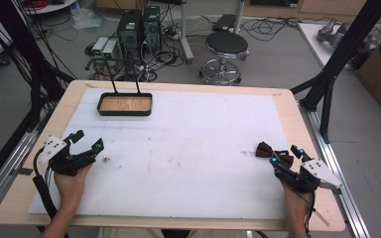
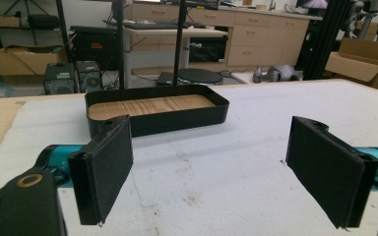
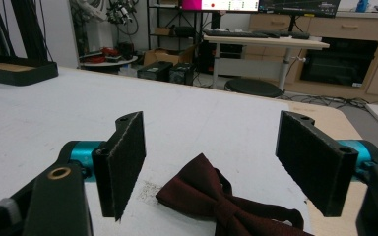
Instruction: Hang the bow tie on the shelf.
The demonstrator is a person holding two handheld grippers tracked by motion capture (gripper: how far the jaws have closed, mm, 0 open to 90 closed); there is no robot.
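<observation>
Right claw (image 1: 286, 154) jaws apart, dark red fabric bow tie (image 3: 216, 199) on bench between them, at 11 o'clock from hand. Left claw (image 1: 87, 140) apart, empty.

Even, diffuse overhead lighting; soft, faint shadows beneath the tray (image 1: 125, 104). No glare on the white mat (image 1: 188, 148). Slight softness throughout, mild compression blur, straight edges bowed beyond the tray.

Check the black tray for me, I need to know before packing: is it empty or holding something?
Empty. The black tray shows only its bare wood-grain floor in the high view, and the left gripper view shows nothing inside its walls.
</observation>
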